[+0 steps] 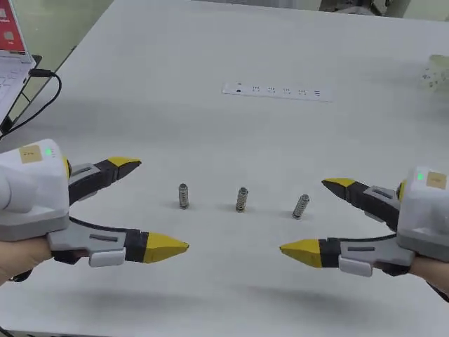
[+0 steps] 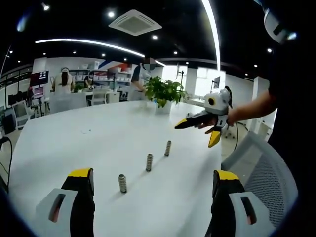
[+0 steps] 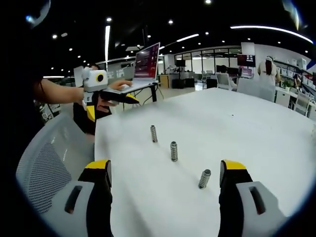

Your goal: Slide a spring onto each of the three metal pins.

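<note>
A big white counter (image 1: pixel 280 42) is stretching across the head view. The left gripper (image 1: pixel 161 205) is hanging over it at the lower left of the frame. The right gripper (image 1: pixel 303 215) is hanging at the lower right. Both are pointing in toward the middle. Each gripper is spreading its yellow-tipped jaws wide apart, and neither is holding anything.

A laptop (image 1: pixel 10 42) is peeking in at the upper left edge. A long white power strip (image 1: pixel 277 91) is lying flat in the upper middle of the frame, well apart from the grippers.

Three small springs are standing in a row on the counter in the middle of the frame, between the two grippers. The left spring (image 1: pixel 183 196) and the middle spring (image 1: pixel 241 199) are standing straight up. The right spring (image 1: pixel 300 206) is leaning a little, near the right gripper's tips. The pins are too small to tell from the springs.
</note>
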Demonstrator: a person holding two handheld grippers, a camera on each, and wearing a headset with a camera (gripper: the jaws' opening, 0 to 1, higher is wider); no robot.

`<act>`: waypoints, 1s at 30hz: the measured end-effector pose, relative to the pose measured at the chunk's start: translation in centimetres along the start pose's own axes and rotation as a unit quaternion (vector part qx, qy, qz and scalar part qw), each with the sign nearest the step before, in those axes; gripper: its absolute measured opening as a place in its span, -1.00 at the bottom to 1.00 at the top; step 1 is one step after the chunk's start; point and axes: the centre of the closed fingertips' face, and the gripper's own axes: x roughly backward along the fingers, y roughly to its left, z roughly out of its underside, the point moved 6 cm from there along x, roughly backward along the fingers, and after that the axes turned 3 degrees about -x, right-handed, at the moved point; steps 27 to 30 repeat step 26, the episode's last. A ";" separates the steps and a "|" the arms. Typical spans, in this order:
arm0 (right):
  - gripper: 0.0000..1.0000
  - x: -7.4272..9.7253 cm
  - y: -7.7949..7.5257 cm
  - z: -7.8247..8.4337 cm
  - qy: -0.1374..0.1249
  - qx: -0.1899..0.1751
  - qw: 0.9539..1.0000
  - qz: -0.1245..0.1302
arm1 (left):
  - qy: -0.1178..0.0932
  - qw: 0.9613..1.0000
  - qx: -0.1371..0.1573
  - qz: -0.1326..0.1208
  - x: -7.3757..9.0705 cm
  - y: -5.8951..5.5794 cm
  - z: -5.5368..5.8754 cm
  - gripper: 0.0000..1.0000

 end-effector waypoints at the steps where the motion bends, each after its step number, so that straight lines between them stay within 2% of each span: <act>1: 0.88 0.3 -0.1 0.1 -0.002 -0.006 1.000 0.004 | 0.000 1.000 -0.001 -0.001 0.0 0.0 0.0 0.95; 6: 0.99 2.2 -1.4 0.9 -0.007 -0.020 0.999 0.032 | 0.001 1.000 -0.002 -0.003 0.3 0.2 -0.2 0.96; 10: 0.99 2.9 -1.9 1.1 -0.015 -0.030 0.999 0.041 | -0.001 1.000 -0.002 -0.008 0.8 0.4 0.1 0.96; 15: 0.99 2.7 -2.2 1.3 -0.013 -0.029 0.998 0.050 | 0.004 1.000 0.001 -0.012 1.0 0.4 0.5 0.96; 21: 0.99 2.3 -0.7 1.1 -0.006 0.002 0.999 0.040 | -0.001 1.000 0.004 -0.030 1.7 0.7 0.9 0.96; 26: 0.99 3.1 -2.0 1.1 -0.013 -0.011 0.998 0.060 | 0.006 0.999 0.004 -0.040 2.6 1.1 1.2 0.96; 30: 0.99 3.1 -2.0 1.1 -0.013 -0.011 0.998 0.060 | 0.006 0.999 0.004 -0.040 2.6 1.1 1.2 0.96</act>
